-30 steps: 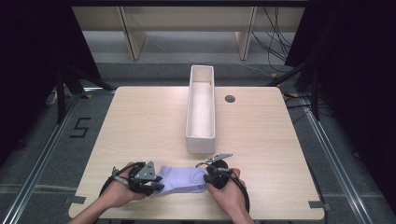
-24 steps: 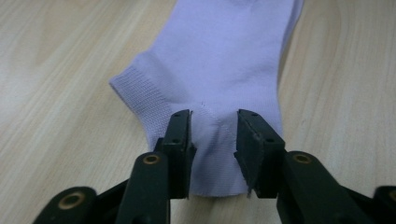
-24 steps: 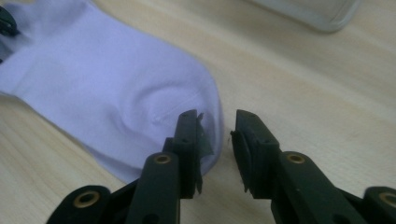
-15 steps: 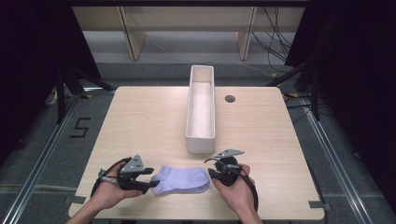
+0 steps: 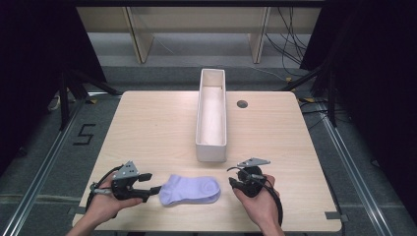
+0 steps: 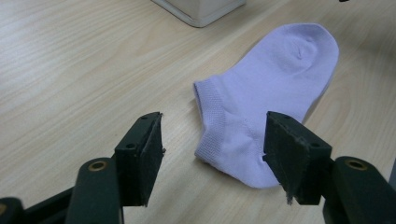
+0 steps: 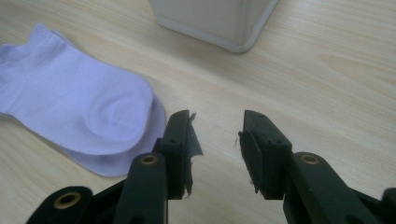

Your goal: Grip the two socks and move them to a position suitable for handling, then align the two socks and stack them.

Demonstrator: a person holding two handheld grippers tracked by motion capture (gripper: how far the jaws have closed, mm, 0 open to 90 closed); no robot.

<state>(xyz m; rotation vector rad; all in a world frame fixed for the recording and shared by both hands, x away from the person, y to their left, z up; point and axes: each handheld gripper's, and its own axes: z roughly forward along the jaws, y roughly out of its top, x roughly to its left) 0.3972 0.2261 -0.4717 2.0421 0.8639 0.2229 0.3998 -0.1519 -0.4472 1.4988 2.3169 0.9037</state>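
Risk of pinching one layer only of the folded lilac cotton sock on the pale wooden counter, with left hand-held gripper just opened wide and right hand-held gripper half open, both empty.

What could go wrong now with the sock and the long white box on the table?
The lilac sock lies flat and free between both open grippers; the left gripper has just been opening. A new grasp might catch only one layer and unfold it. The white box is narrow, so the sock could hang over its rim. The right gripper could nudge the box.
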